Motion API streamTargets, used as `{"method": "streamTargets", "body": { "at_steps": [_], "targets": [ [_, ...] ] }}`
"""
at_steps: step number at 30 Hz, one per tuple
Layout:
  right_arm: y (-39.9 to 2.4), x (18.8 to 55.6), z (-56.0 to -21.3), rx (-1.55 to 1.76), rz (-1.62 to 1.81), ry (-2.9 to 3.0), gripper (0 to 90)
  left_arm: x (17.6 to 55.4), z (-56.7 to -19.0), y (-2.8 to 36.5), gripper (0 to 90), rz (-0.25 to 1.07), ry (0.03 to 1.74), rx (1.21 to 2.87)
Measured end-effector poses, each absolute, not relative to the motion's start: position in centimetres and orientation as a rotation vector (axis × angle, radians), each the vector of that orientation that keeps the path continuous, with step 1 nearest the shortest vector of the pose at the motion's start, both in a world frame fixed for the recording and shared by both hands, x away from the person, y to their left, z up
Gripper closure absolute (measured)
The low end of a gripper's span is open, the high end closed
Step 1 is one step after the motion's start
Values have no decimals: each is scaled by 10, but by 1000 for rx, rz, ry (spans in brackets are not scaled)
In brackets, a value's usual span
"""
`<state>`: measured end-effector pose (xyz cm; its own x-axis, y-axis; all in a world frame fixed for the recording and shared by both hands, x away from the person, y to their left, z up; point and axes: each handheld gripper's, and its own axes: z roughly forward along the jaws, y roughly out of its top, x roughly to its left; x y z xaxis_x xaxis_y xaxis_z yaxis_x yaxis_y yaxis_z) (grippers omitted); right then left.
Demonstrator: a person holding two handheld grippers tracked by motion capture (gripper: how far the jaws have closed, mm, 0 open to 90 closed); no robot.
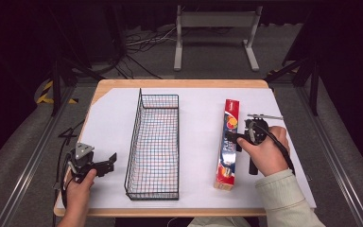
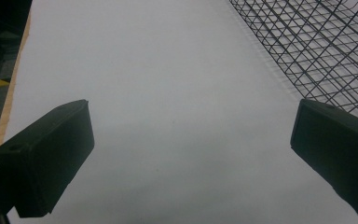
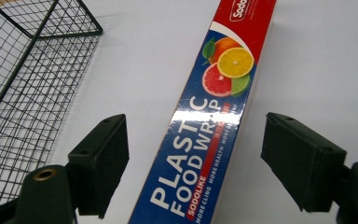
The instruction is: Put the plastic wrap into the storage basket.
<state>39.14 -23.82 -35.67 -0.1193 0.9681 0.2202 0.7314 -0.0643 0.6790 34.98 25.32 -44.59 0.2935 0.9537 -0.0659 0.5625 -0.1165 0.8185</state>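
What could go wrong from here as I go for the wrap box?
1. The right gripper straddles the box with jaws open and gaps on both sides; closing off-centre could skew it.
2. The box is long and glossy; gripped near one end it may tip or slip out when lifted.
3. The basket has a tall wire wall beside the box; a low carry could catch its rim.

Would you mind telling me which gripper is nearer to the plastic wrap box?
Right. The right gripper is over the box, jaws open astride it; the left gripper sits beyond the wire basket.
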Motion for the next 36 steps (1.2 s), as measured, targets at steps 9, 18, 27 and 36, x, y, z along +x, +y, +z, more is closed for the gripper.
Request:
{"method": "streamTargets", "body": {
  "at_steps": [9,18,27,36],
  "targets": [
    [-231,425,-369,1956,864,1856,218,352,-447,252,1,630,1377,1794],
    [-226,445,-391,2032,762,1872,176,352,-447,249,1,640,1366,1805],
    [-219,452,-406,2089,663,1873,167,352,-448,250,1,638,1381,1801],
    [-213,454,-415,2104,566,1891,154,353,-449,250,1,638,1383,1808]
  ]
}}
